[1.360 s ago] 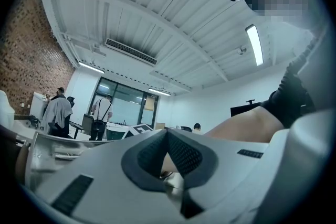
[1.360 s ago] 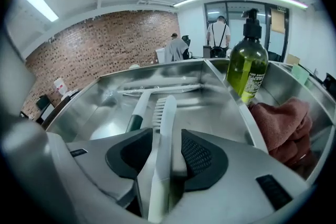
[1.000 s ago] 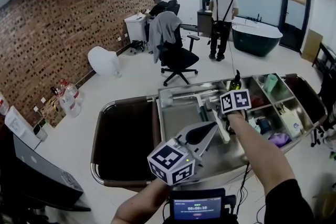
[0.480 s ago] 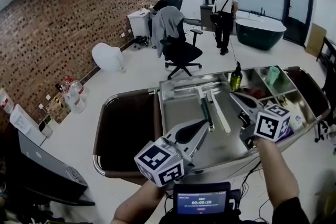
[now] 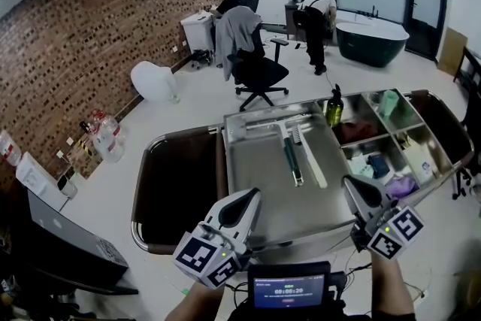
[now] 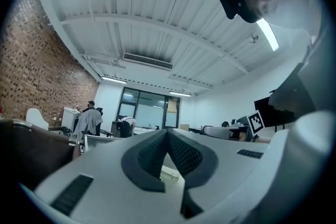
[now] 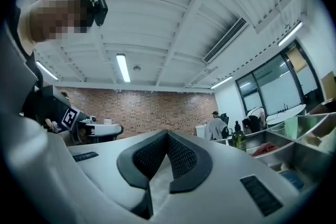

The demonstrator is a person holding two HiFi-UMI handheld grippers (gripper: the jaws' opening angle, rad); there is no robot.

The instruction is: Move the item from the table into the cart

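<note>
Bottle (image 5: pixel 334 107): most likely the item, and already inside the cart (image 5: pixel 226 162). Stands straight up at the far edge of the big tray (image 5: pixel 259 184), right beside the small bins (image 5: pixel 376 137). Sits far ahead of both tools and a bit to the right, so closer to the right gripper (image 5: pixel 348 184) than to the left gripper (image 5: pixel 254 196). Cannot see any table, or any thing waiting on one.

Both tools pinched tight with nothing inside, held at the near edge of the cart, pointing out about level. Would need to open up before any new grab.

Counted: one bottle, one dark brush (image 5: pixel 291 160), one white stick (image 5: pixel 312 162), two grippers, four small bins as far as can be told. Brush and stick side by side in the tray, long way running from near to far, between the two tools and well ahead of them.
</note>
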